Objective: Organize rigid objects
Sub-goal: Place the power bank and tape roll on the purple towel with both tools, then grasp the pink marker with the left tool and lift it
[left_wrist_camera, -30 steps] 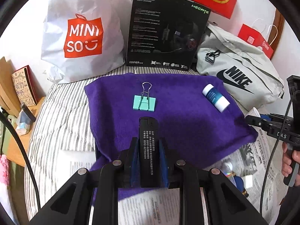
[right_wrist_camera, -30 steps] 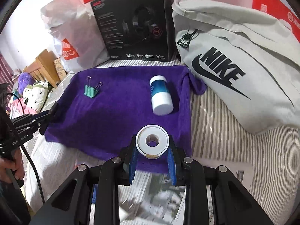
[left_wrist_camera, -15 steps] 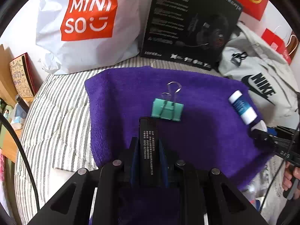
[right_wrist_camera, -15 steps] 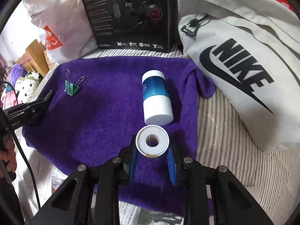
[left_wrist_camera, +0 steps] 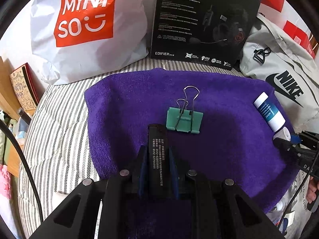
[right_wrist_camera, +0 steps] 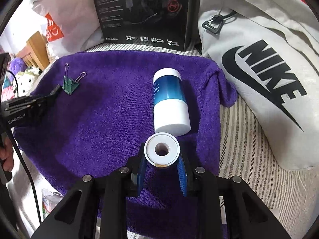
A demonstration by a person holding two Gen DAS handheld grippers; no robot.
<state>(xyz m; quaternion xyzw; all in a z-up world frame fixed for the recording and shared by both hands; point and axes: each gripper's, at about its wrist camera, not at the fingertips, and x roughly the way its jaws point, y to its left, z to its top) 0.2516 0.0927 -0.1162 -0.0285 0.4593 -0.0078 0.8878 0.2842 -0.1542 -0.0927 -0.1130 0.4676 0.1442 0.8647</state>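
My left gripper (left_wrist_camera: 157,153) is shut on a slim black box (left_wrist_camera: 157,149) with white print, held low over the purple towel (left_wrist_camera: 123,103). Its tip sits just short of the green binder clip (left_wrist_camera: 184,120) lying on the towel. My right gripper (right_wrist_camera: 161,159) is shut on a white tape roll (right_wrist_camera: 161,151), its hole facing the camera, just below the white and blue bottle (right_wrist_camera: 169,101) that lies on its side on the towel (right_wrist_camera: 99,109). In the right wrist view the binder clip (right_wrist_camera: 69,84) sits at the far left, by the left gripper (right_wrist_camera: 53,93).
A white Miniso bag (left_wrist_camera: 85,29), a black headset box (left_wrist_camera: 201,20) and a grey Nike bag (right_wrist_camera: 259,69) line the back of the striped bed (left_wrist_camera: 55,119). Newspaper lies at the near edge. A wooden shelf (left_wrist_camera: 12,91) stands at the left.
Both grippers have come forward and down over the towel. The binder clip and the bottle look larger and closer. Each grip is unchanged.
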